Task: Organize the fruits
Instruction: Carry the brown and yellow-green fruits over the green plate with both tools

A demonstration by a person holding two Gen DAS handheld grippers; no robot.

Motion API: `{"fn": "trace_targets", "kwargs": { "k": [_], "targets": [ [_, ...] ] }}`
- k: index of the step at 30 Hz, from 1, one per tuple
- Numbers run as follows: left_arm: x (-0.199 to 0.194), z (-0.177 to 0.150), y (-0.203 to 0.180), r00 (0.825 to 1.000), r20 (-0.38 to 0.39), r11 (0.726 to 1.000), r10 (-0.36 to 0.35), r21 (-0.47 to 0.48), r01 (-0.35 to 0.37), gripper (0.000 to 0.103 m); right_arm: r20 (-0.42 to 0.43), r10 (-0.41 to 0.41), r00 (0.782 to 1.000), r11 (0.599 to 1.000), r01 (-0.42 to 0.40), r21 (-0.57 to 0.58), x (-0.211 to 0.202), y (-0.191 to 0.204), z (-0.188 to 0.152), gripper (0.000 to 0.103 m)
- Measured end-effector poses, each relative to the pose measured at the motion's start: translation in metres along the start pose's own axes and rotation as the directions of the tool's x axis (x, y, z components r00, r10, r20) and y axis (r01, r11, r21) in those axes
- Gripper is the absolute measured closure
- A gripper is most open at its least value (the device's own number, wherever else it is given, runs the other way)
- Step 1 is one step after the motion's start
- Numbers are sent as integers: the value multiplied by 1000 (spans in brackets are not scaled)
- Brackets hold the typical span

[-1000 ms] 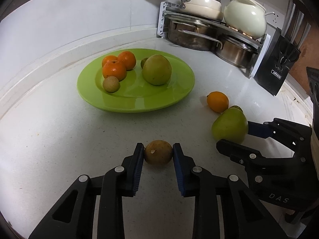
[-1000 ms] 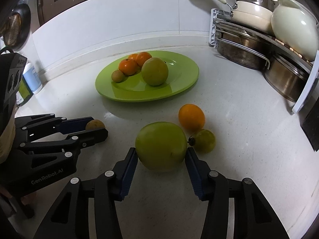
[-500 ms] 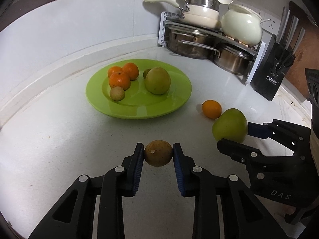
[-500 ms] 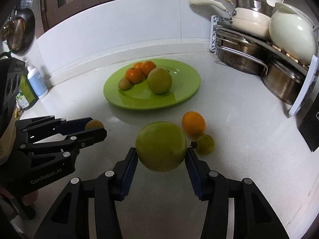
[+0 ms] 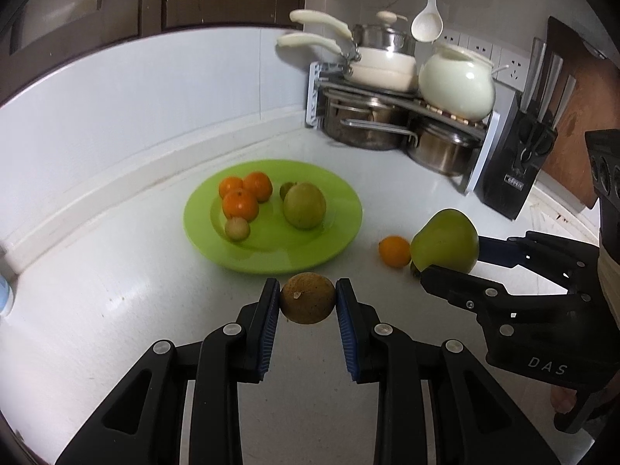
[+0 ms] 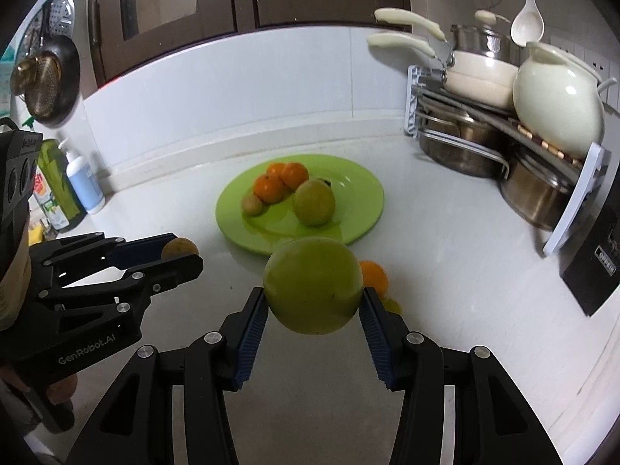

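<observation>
The left claw pinches a small brown fruit above the tabletop, short of the green plate. Beside it, the right claw clamps a big green fruit. An orange lies on the tabletop below.

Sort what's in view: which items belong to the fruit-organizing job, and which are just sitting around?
Job:
- round green plate holding oranges and other fruit
- small brown round fruit in the left tongs
- large green round fruit in the right tongs
- loose orange on the counter

Lying about:
- steel pots on the white rack
- cream ceramic pot
- black knife block
- blue pump bottle
</observation>
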State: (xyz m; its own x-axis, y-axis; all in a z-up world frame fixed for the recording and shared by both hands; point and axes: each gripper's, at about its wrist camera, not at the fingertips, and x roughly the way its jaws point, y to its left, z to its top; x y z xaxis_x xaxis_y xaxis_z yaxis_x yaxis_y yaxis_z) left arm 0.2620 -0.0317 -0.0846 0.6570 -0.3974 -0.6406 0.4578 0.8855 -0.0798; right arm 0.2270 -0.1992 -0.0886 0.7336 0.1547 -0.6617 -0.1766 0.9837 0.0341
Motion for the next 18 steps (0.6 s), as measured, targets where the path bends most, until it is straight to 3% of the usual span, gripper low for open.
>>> {"fn": "trace_targets", "kwargs": {
  "k": [18],
  "targets": [
    [-10,37,1,994,98,998,55,17,-57,74,55,43,998,998,-40,-51,0,-3,45,53]
  ]
}}
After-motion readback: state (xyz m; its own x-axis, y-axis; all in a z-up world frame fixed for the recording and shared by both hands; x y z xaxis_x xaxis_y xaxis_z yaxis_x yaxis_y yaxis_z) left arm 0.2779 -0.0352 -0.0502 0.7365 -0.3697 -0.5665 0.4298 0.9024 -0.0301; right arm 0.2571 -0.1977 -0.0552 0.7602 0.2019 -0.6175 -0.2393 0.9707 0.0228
